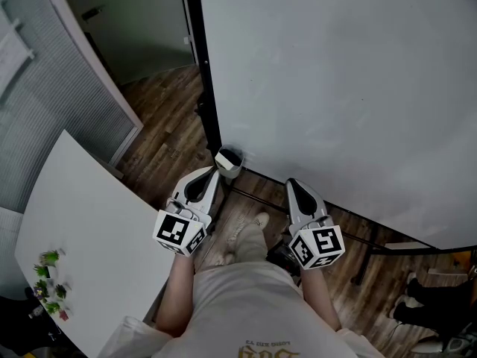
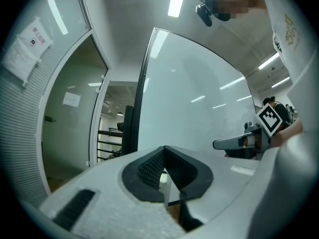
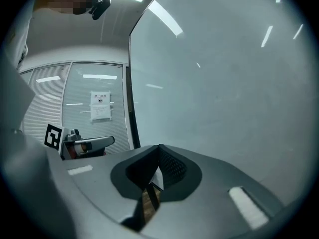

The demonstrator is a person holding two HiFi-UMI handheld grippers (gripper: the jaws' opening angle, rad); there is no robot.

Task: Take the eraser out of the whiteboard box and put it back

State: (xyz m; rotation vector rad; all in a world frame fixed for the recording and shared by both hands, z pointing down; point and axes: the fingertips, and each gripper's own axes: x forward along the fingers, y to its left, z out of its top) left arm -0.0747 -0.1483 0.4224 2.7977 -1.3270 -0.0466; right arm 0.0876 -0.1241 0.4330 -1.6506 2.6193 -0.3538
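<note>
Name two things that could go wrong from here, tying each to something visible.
1. Both the left claw and right claw are shut and empty; reaching in like that would likely nudge the whiteboard box rather than grasp anything.
2. The box is small, at the lower corner of the whiteboard beside the black frame, and its contents cannot be seen, so a grab may miss.

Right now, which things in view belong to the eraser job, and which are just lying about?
Job:
- whiteboard box
- whiteboard
- left gripper, right gripper: both shut, empty
- eraser: not visible

Lying about:
- white table
- small green items on it
</note>
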